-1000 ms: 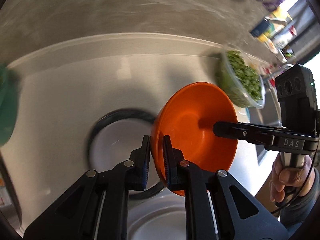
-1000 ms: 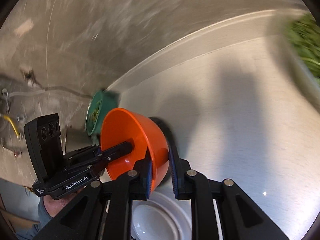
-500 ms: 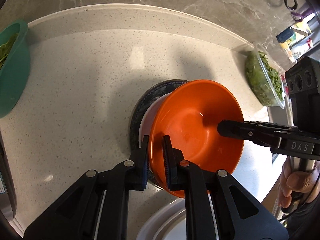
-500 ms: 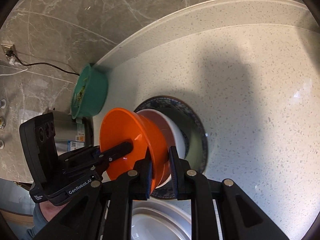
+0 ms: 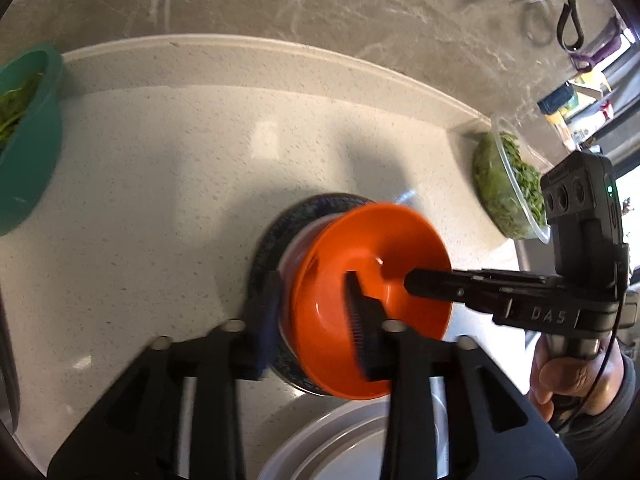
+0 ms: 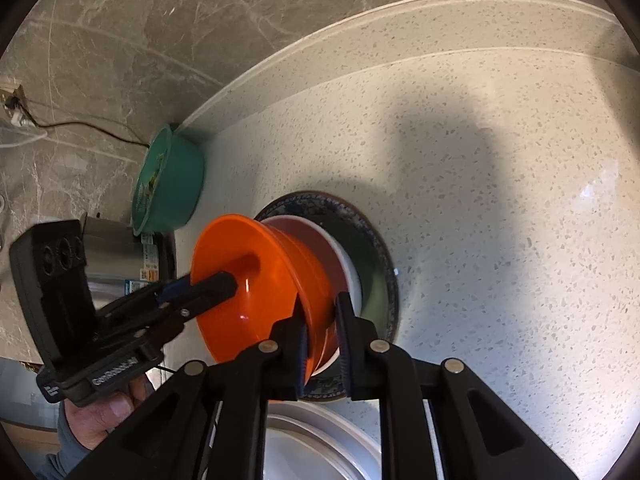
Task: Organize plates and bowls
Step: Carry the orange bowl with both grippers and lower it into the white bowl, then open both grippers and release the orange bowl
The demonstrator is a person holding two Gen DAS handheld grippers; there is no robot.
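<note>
An orange bowl (image 5: 372, 280) (image 6: 256, 280) rests nested in a red-and-white bowl (image 6: 336, 256) on a dark blue patterned plate (image 6: 372, 248) (image 5: 276, 232) in the middle of the counter. My left gripper (image 5: 312, 320) is open, its fingers spread either side of the orange bowl's near rim. My right gripper (image 6: 322, 328) straddles the opposite rim with its fingers slightly apart, a gap showing beside the rim.
A green bowl of greens (image 5: 24, 140) (image 6: 168, 184) stands at the back left by the wall. A clear bowl of greens (image 5: 508, 188) is at the right. A white plate (image 5: 352, 440) (image 6: 316, 444) lies at the near edge. A metal appliance (image 6: 120, 252) stands left.
The orange bowl came down onto the stacked bowl and plate. My left gripper has opened wide off its rim. My right gripper's fingers have parted slightly.
</note>
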